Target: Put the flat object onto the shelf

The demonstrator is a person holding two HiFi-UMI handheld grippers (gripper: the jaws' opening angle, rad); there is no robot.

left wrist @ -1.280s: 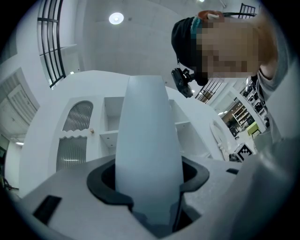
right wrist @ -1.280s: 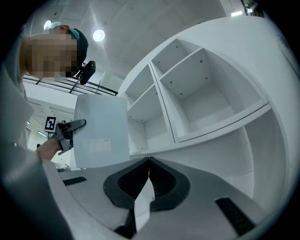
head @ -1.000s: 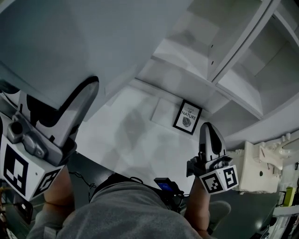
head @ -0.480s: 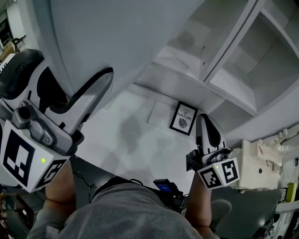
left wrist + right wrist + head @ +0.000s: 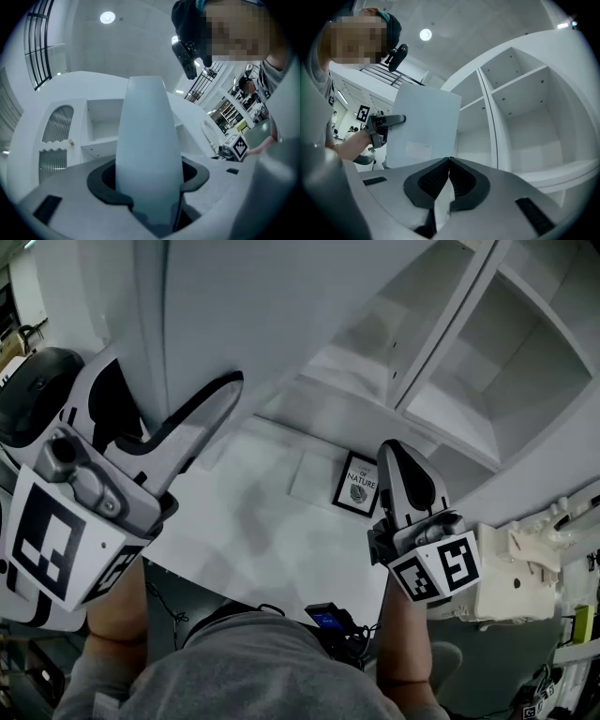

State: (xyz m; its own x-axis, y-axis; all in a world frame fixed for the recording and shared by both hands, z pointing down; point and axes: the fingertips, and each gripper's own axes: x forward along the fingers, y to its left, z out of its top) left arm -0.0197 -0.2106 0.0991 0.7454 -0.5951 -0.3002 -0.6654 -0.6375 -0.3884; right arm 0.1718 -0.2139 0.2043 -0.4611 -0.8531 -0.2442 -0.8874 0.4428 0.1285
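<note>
The flat object is a large pale grey board [image 5: 281, 306] that fills the upper left of the head view. My left gripper [image 5: 220, 390] is shut on its lower edge and holds it upright. In the left gripper view the board [image 5: 147, 150] stands edge-on between the jaws. From the right gripper view I see its broad face [image 5: 424, 126], with the left gripper [image 5: 389, 120] clamped on its side. The white shelf [image 5: 469, 362] with open compartments [image 5: 520, 117] stands ahead to the right. My right gripper [image 5: 398, 460] is shut and holds nothing, to the right of the board.
A small black-framed picture [image 5: 356, 486] stands on the white table [image 5: 253, 540] at the foot of the shelf. A white device [image 5: 525, 568] sits at the right edge. A cabinet with a ribbed arched door [image 5: 56, 136] stands left of the shelf compartments.
Both grippers have risen. The left one has carried the board up and to the right. The right gripper has come up towards the shelf and rolled a little.
</note>
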